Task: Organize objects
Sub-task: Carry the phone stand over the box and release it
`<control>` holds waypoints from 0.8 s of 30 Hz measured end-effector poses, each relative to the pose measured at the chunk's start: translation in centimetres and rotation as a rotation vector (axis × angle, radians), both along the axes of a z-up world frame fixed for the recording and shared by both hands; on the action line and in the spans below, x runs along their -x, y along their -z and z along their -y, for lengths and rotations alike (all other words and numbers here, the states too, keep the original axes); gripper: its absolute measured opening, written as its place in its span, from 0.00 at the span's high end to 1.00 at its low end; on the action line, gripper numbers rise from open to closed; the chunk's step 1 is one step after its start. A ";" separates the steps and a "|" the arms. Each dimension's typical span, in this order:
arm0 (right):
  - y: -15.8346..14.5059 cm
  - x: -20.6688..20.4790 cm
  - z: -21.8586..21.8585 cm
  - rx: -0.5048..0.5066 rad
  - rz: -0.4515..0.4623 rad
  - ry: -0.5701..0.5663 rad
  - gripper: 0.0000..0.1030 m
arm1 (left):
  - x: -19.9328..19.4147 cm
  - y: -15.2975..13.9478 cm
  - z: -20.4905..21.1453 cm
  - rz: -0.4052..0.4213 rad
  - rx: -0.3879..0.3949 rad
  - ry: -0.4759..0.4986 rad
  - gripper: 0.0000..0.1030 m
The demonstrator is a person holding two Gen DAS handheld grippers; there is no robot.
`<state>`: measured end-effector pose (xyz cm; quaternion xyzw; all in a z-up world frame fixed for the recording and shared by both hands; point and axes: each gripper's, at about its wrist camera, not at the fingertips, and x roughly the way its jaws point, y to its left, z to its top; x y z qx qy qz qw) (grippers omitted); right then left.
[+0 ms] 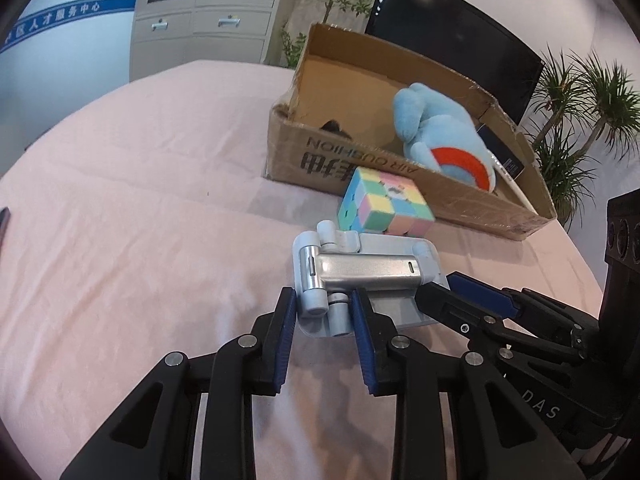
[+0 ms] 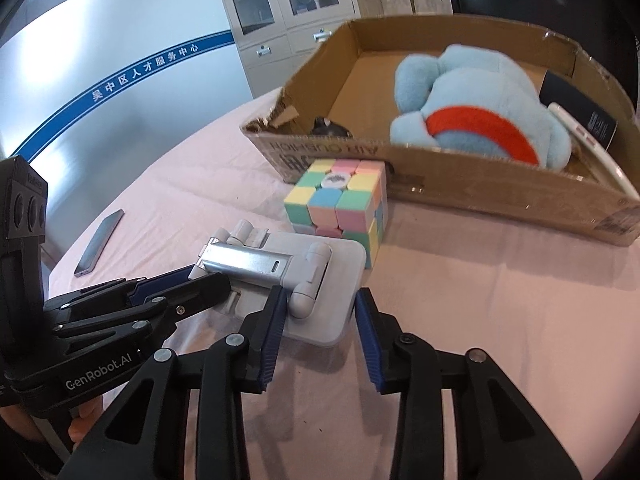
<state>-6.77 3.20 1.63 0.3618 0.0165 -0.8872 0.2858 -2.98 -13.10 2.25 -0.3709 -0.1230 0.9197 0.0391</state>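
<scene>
A folded silver and white phone stand (image 1: 372, 270) (image 2: 248, 262) sits just above the pink cloth, held from both ends. My left gripper (image 1: 322, 304) (image 2: 200, 278) is shut on its hinge end. My right gripper (image 2: 320, 308) (image 1: 440, 292) is shut on its white base plate. A pastel puzzle cube (image 1: 388, 204) (image 2: 340, 204) stands just beyond the stand, against the front wall of an open cardboard box (image 1: 312, 156) (image 2: 500, 192). Inside the box lies a blue plush toy (image 1: 440, 128) (image 2: 480, 92) with a red band.
The box also holds a dark flat case (image 2: 576, 108), a white slim item (image 2: 588, 144) and a small dark object (image 2: 330, 126). A phone (image 2: 100, 242) lies on the cloth at the left. A monitor (image 1: 460, 40), plants and a grey cabinet (image 1: 200, 28) stand behind the table.
</scene>
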 end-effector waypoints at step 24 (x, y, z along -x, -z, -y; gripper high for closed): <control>-9.1 2.4 -3.0 0.020 -0.301 0.092 0.69 | 3.6 -10.1 -3.0 -0.226 0.036 0.061 0.75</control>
